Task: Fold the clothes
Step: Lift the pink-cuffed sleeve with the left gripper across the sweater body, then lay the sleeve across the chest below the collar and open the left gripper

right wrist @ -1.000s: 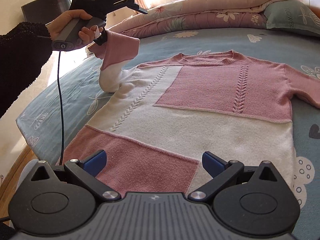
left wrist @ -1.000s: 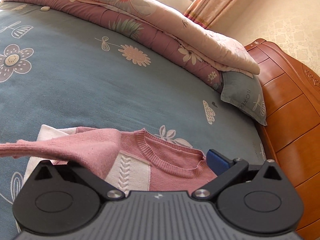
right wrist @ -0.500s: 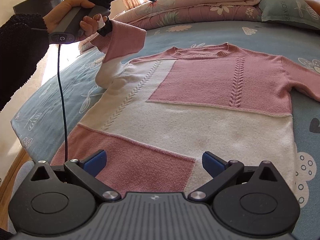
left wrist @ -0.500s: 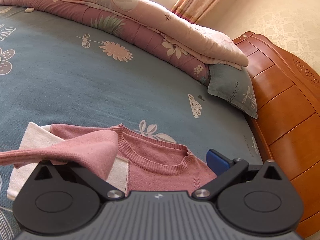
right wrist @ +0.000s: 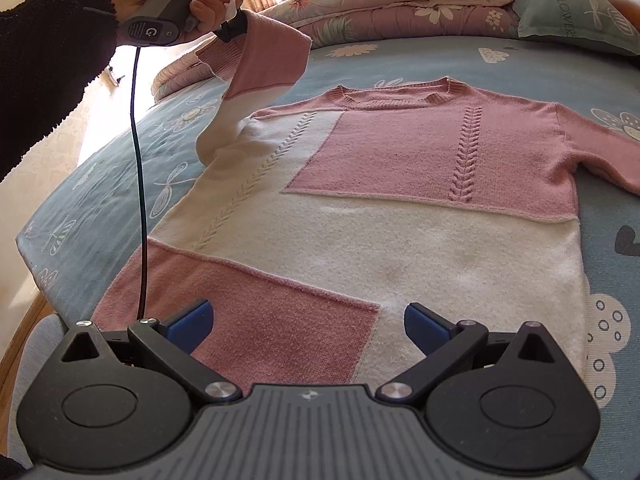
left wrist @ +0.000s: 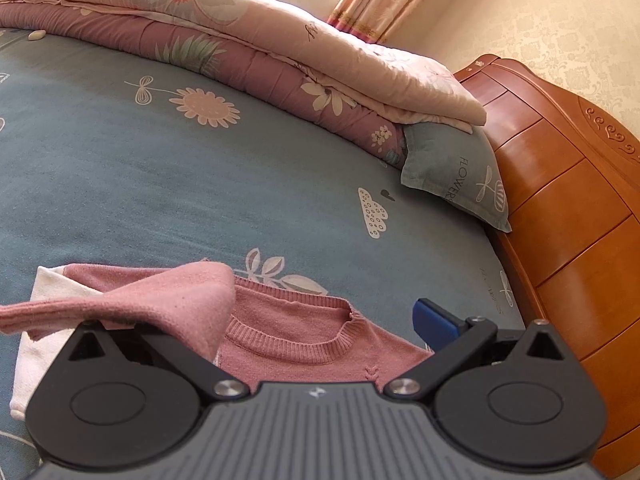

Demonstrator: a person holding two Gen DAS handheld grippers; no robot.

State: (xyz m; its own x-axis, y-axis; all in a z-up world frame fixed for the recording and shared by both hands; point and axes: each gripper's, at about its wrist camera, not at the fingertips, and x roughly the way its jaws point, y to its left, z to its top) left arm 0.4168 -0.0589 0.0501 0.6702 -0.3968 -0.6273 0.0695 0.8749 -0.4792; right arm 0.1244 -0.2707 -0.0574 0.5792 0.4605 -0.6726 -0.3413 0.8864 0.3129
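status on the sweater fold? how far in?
Early. Done: the sweater lies spread flat, front up, on the bed. In hand: the left tool has the left sleeve lifted off the bed, over the shoulder by the collar. Left: the right sleeve is unfolded, the body shows no folds, and the right tool hovers open at the hem.

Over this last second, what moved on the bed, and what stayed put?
The left tongs have carried the pink-and-cream knitted sweater's left sleeve higher and inward toward the ribbed neckline; in the left wrist view the pink cuff now drapes nearer the collar. No new grasp or release. The right tongs stay open over the hem; the sweater's body lies flat as before.
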